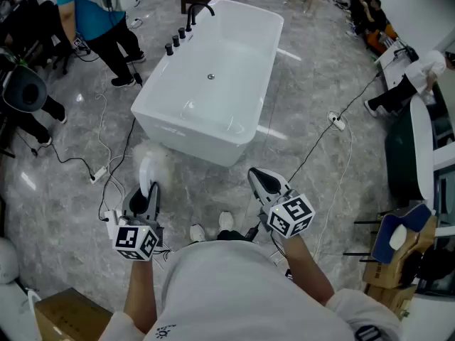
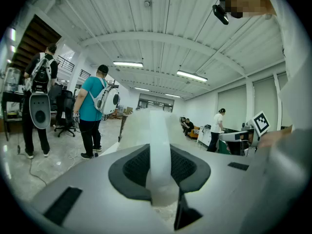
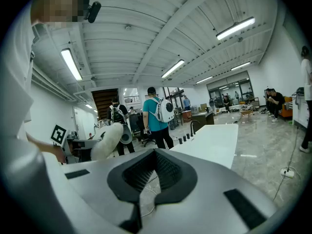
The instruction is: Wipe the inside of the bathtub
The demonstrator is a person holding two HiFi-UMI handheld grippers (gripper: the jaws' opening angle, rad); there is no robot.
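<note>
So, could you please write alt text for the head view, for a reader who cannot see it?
Seen from above, a person faces a white bathtub on a grey floor, holding a fluffy white duster in the left gripper and nothing in the right gripper. A bystander stands beside the tub.

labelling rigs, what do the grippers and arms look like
The left gripper and right gripper are pale grey wedges with black ribbed claw pads. Each carries a white cube printed with black square markers. The person wears a white top.

Glossy grey marbled floor (image 1: 64, 197), white bathtub (image 1: 234, 41) standing on it, power strip (image 1: 98, 173), cardboard box (image 1: 67, 315)
</note>
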